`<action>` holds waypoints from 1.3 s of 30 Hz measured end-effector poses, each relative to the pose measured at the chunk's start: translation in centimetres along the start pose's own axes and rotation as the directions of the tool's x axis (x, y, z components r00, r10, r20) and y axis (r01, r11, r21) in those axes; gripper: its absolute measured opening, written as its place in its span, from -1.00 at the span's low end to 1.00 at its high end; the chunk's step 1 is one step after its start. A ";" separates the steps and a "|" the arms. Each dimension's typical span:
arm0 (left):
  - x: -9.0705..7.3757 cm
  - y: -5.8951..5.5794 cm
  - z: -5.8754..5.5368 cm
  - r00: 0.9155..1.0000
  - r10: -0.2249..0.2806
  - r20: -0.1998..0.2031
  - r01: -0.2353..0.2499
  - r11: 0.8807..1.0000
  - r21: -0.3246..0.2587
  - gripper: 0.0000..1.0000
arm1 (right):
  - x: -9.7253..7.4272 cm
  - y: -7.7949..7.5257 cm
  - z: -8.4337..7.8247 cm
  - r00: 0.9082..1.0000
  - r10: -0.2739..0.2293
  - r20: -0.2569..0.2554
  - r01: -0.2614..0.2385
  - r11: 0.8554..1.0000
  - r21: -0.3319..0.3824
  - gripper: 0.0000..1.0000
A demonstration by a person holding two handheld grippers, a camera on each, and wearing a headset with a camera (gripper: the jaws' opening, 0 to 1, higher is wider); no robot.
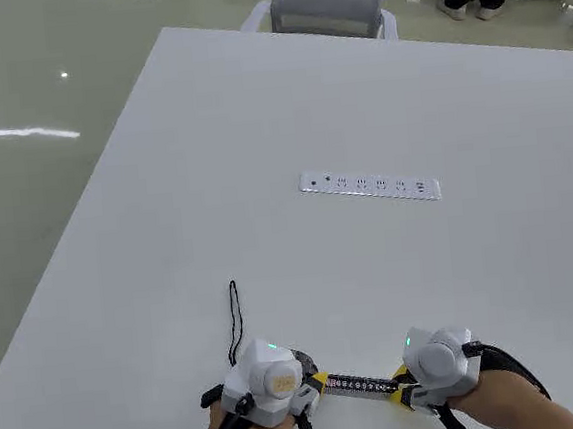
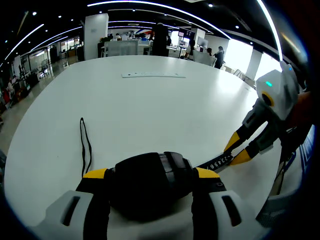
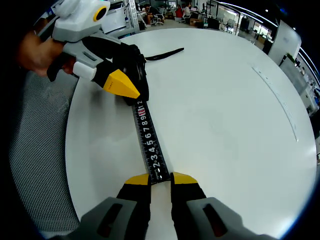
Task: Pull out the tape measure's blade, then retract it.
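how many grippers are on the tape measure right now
2. The left gripper clamps the black tape measure case on the table's near edge. The right gripper pinches the free end of the blade, which is pulled out between them.

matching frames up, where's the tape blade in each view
head view: blade at bottom centre.
left gripper view: blade at lower right, beside the black case.
right gripper view: blade at centre, running up from the right claw.
shared landmark: the white power strip.
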State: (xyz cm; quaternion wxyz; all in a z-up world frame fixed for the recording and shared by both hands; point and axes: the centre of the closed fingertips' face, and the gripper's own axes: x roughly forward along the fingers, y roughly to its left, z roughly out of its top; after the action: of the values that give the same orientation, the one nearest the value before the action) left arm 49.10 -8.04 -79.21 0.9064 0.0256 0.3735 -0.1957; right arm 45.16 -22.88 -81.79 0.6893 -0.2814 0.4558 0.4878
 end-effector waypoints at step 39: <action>0.1 0.0 0.0 1.000 -0.002 0.003 0.002 1.000 -0.002 0.27 | 0.7 0.4 1.3 1.000 0.013 0.009 -0.013 1.000 -0.010 -0.74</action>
State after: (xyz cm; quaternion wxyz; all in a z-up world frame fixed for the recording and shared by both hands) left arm 49.17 -8.07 -79.25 0.9067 0.0242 0.3725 -0.1961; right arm 45.34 -21.30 -81.87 0.6869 -0.2798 0.4518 0.4957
